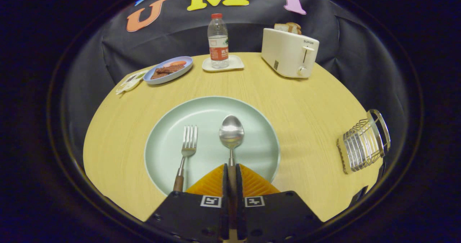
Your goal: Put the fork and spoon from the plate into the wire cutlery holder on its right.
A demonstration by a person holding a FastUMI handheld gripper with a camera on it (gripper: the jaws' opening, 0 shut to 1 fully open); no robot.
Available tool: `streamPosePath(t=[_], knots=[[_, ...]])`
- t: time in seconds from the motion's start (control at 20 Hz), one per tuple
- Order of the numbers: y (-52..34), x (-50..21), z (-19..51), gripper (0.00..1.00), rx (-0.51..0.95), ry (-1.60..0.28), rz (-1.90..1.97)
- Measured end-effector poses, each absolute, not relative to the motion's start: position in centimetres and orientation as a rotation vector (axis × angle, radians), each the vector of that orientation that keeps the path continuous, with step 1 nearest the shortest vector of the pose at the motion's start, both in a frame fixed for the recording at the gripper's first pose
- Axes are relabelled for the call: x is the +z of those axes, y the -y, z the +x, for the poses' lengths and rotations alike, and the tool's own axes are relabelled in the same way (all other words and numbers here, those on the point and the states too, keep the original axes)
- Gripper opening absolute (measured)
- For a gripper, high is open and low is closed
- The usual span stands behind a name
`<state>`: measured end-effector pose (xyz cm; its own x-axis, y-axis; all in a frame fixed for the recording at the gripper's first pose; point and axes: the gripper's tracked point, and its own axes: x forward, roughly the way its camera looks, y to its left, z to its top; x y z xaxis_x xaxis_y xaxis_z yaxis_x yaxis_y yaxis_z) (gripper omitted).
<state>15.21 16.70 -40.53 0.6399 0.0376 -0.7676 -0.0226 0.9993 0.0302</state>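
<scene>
From the gripper view, the gripper (232,171) has its two fingers drawn in tight, both pressing on the brown wooden handle of the steel spoon (231,133). The spoon's bowl lies ahead of the fingers on the round pale green plate (252,109). Just left of the fingers, the steel fork with a wooden handle (187,149) lies on the same plate, beside the spoon, tines pointing away. The plate sits on a round light wood table (306,102). Well off to the right stands the wire cutlery holder (363,145) near the table's edge. Beyond the plate are a clear plastic water bottle with a red cap (218,41) on a small white tray (234,64), a cream toaster holding bread slices (288,52), and a blue plate of food (169,72).
</scene>
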Motion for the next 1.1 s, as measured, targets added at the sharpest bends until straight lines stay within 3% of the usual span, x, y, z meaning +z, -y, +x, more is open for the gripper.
streamPosePath(t=[0.15,0.6,1.1], knots=[[-16.7,-39.3,13.7,0.01,0.107,-0.903,0.026],[-8.6,-33.1,9.3,0.01,0.151,-0.861,-0.06],[5.2,-28.1,7.7,0.01,0.088,-0.829,-0.043]])
